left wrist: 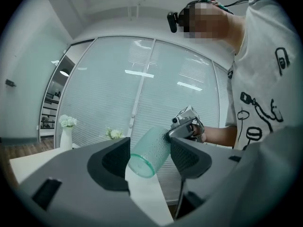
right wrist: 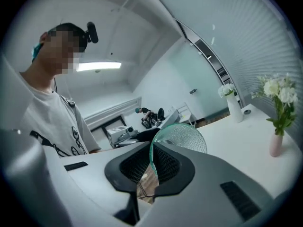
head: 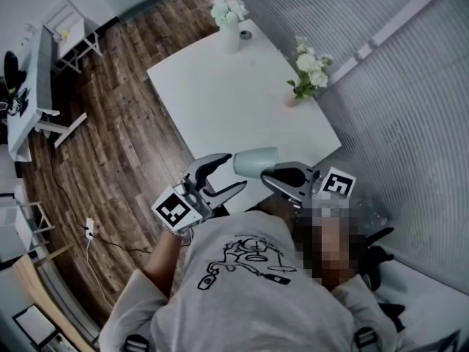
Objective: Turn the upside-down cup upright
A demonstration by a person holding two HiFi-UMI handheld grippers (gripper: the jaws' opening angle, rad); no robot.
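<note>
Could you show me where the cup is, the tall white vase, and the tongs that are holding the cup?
Cup (head: pixel 255 161): head view, on its pale green side.
White vase (head: pixel 229 39): head view, on its body below the flowers.
Right tongs (right wrist: pixel 150 169): right gripper view, where they pinch the cup's rim.

Right gripper (right wrist: pixel 151 168): grey jaws are closed on the thin wall of the pale green, translucent, dimpled plastic cup (right wrist: pixel 183 138), at its rim. The cup's body rises above and to the right of the jaws. Right of the cup: white desk (right wrist: pixel 227 136). Beyond the cup on the desk: a tall white vase of white flowers (right wrist: pixel 233 106). Far right of the cup: a small pink vase with white flowers (right wrist: pixel 276 144). Left of the cup: a person in a white printed T-shirt (right wrist: pixel 49 122).
</note>
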